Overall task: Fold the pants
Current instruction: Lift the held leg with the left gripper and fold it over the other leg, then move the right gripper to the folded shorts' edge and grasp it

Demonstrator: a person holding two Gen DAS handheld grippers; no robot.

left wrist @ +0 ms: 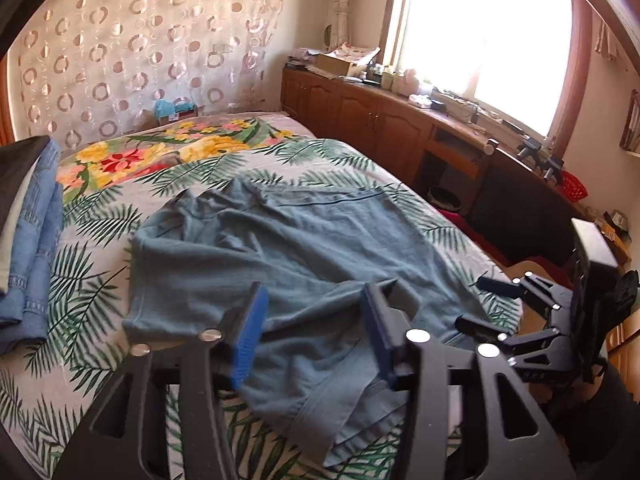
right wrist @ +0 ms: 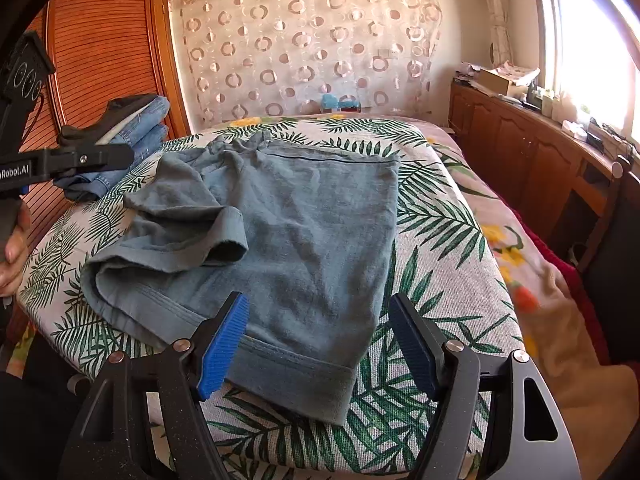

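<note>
While both sets of jaws stand apart and grip nothing, the left gripper [left wrist: 316, 324] and right gripper [right wrist: 320, 340] hover over the blue-grey pants [right wrist: 288, 216], which lie rumpled on the bed [right wrist: 452, 280]. The left gripper's body reads "Robot.AI". Folded jeans [left wrist: 36, 248] lie nearby; wooden cabinets [left wrist: 360, 116] line the window wall.

White "aRobot.AI" (start cut off by frame edge) on left gripper [right wrist: 94, 158] body.

Blue-grey pants [right wrist: 288, 224], palm-leaf bedspread [right wrist: 436, 248]
</note>
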